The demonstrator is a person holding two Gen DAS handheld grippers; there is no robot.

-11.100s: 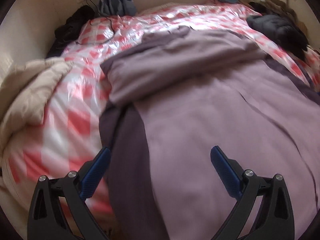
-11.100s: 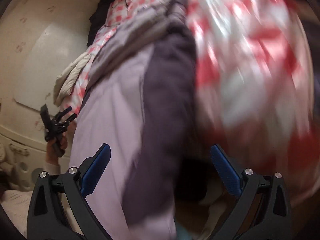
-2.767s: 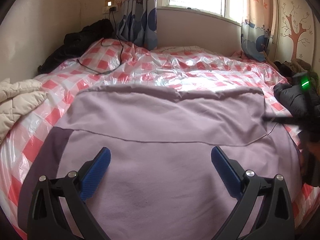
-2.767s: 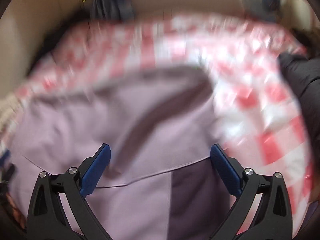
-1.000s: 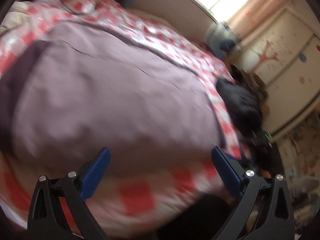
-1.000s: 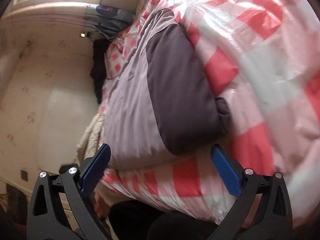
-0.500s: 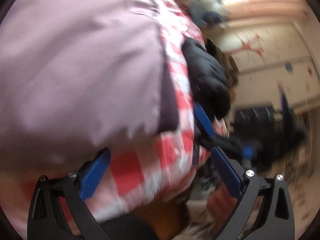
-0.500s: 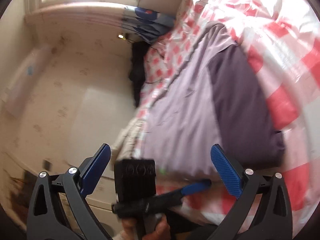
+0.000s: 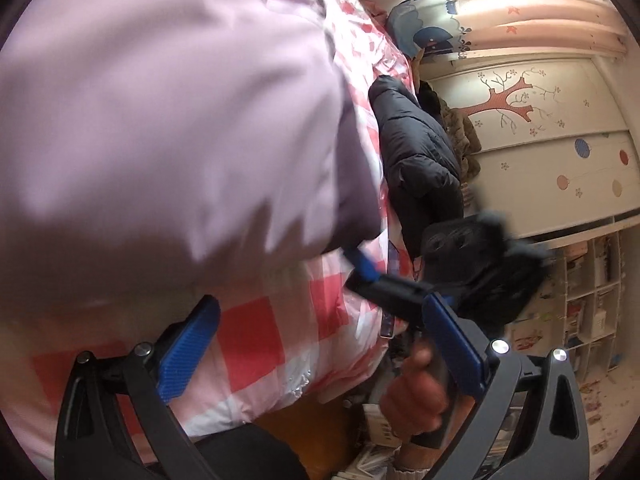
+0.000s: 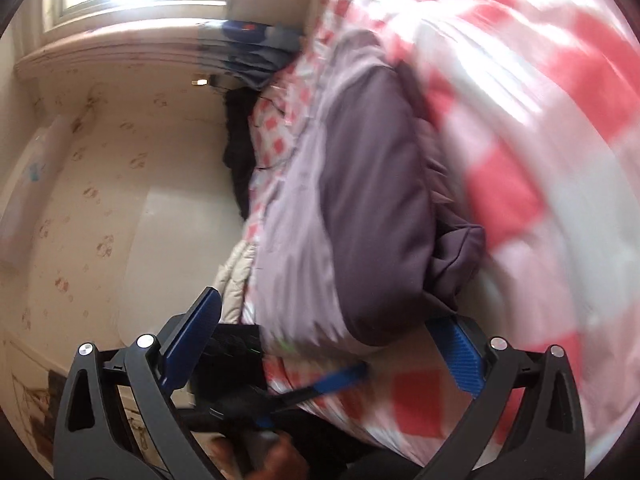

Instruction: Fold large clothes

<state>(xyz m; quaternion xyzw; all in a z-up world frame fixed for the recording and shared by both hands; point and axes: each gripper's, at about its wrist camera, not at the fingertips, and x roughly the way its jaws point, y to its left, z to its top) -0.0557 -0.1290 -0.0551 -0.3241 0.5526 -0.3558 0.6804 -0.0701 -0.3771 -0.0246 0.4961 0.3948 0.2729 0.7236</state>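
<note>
The garment [image 9: 168, 120] is a large lilac piece with a darker purple-grey panel [image 10: 372, 208] along one side. It lies flat and folded on the bed, spread over a pink-and-white checked cover [image 9: 260, 336]. In the left wrist view the lilac face fills most of the frame, smooth with few creases, its near edge rounded and sitting just short of the bed's edge. In the right wrist view the dark panel runs lengthwise beside the lilac part, and at the near corner a bunched dark fold [image 10: 456, 256] pokes out sideways onto the cover
</note>
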